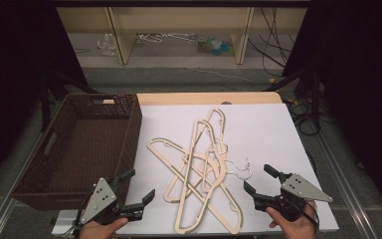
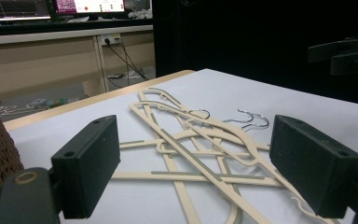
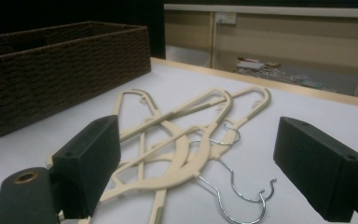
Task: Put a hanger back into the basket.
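Both tools are low at the near edge of the bench (image 1: 258, 119), one on either side of a tangled pile of cream hangers (image 1: 201, 174). The left tool (image 1: 135, 188) is held in the person's left hand (image 1: 99, 230), its jaws spread wide with nothing between them, aimed across the white surface toward the pile. In the left gripper view the hangers (image 2: 200, 154) lie just ahead of the open jaws, crossed over one another, with their metal hooks (image 2: 244, 119) curling up at the far side of the heap.

On the other side, the right tool (image 1: 258, 180) sits in the person's right hand (image 1: 293, 224), jaws also wide apart and holding nothing. It points in at the pile from the right, close to the wire hooks (image 1: 238, 169) that stick out of the tangle. The right gripper view looks straight along the open jaws: the hangers (image 3: 177, 140) fan out flat on the bench, and the silver hooks (image 3: 242, 196) lie nearest the tool, just in front of it.

To the left of the pile stands a dark woven basket (image 1: 129, 129), its long side beside the hangers and its near corner close to the left tool. The same basket (image 3: 60, 70) rises behind the pile in the right gripper view. Neither tool touches a hanger.
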Motion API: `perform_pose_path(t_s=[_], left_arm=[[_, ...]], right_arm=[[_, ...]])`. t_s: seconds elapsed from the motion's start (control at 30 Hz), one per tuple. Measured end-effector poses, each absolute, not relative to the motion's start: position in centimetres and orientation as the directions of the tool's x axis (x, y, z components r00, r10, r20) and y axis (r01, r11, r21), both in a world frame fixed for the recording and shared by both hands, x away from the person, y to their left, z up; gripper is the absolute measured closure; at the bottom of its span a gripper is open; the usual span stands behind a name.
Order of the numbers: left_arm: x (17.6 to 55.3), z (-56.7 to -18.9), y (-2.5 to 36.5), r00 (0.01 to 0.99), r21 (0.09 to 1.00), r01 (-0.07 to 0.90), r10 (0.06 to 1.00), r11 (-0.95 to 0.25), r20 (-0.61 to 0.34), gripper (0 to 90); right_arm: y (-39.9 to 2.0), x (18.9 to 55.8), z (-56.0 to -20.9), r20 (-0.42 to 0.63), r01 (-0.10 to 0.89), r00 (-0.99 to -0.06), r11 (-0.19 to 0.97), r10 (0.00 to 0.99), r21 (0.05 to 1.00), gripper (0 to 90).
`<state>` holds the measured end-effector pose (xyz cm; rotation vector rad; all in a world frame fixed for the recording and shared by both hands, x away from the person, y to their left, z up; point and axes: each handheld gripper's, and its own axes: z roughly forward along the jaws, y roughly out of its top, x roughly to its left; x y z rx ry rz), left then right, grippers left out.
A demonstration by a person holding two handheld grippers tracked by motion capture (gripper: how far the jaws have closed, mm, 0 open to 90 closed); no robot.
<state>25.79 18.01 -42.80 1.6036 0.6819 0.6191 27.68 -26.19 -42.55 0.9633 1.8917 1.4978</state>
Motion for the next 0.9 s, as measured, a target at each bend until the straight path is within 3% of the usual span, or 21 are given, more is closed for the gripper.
perform_pose_path(t_s=[0.47,0.6,0.9], left_arm=[[25.7,-43.0,17.6,0.696,0.987,0.088,0.717,-0.132,0.033,15.8],[25.8,-43.1,17.5,0.698,0.986,0.082,0.714,-0.147,0.048,15.8],[25.8,-43.2,17.2,0.703,0.984,0.083,0.709,-0.155,0.052,15.8]], right_arm=[[-24.0,27.6,-43.2,0.056,0.336,-0.637,0.211,0.769,0.918,16.1],[-22.6,27.6,-43.3,0.11,0.427,-0.64,0.234,0.76,0.873,20.0],[-18.4,28.6,-44.6,0.1,0.536,-0.668,0.384,0.737,0.752,19.5]])
